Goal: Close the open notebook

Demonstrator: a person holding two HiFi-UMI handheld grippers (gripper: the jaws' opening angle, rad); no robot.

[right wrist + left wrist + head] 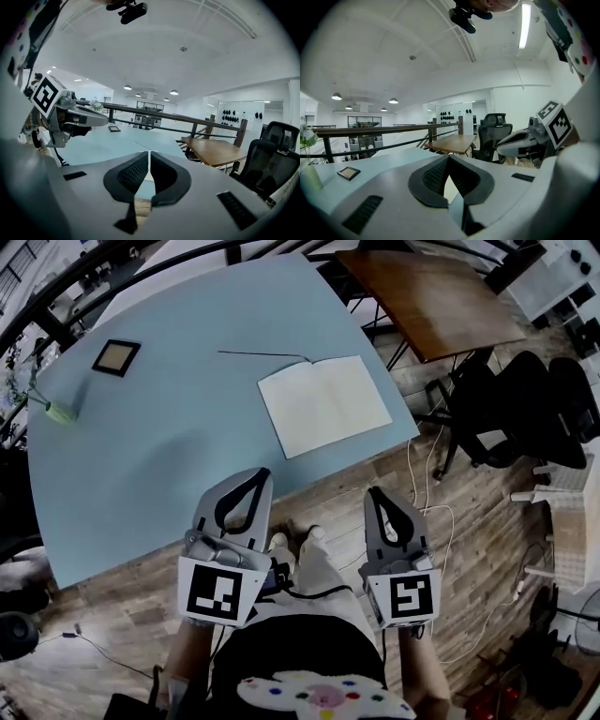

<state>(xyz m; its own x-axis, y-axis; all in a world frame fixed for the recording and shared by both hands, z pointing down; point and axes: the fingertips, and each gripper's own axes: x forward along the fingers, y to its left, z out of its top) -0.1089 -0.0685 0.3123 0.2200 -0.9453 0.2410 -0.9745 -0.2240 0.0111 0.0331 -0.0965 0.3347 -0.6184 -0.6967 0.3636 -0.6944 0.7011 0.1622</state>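
Observation:
The open notebook (323, 404) lies flat on the right part of the light blue table (169, 456), with both blank cream pages facing up. My two grippers hover over the wooden floor on the near side of the table's edge, well short of the notebook. The left gripper (261, 472) has its tips just over the table's near edge. It is shut with nothing in it, and its pads meet in the left gripper view (449, 157). The right gripper (374, 491) is also shut and empty, below and a little to the right of the notebook (149, 153).
A small dark-framed picture (116, 356) and a vase with a plant (58, 412) stand at the table's far left. A thin dark line (262, 354) lies by the notebook's far edge. A brown wooden table (427, 296), black office chairs (525, 404) and floor cables (431, 512) are to the right.

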